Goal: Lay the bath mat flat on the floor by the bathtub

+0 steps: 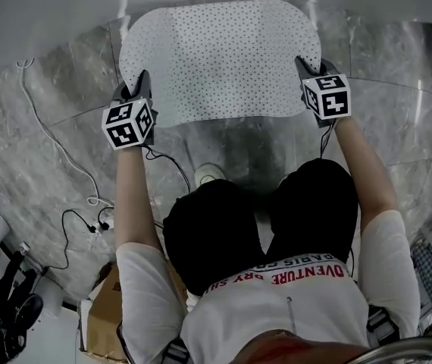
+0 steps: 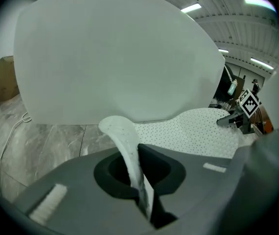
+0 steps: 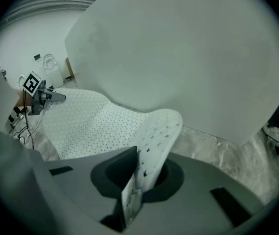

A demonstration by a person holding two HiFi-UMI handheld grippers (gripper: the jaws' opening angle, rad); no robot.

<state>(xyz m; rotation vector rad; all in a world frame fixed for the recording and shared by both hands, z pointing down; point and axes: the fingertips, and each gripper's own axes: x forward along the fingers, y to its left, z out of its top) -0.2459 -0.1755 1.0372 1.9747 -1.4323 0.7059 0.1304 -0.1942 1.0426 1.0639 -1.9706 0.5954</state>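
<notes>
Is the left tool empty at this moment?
No, the left tool is shut on a corner of the bath mat, and that corner curls up from between its jaws.

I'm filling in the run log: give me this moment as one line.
left gripper: shut on bath mat near corner | right gripper: shut on other near corner | bath mat: mostly flat on floor beside bathtub

The bathtub wall (image 1: 49, 6) blocks the way just beyond the far edge of the bath mat (image 1: 220, 55). A cable (image 1: 53, 135) trails across the floor (image 1: 405, 120) on the left. To the right of the mat the floor lies open.
</notes>
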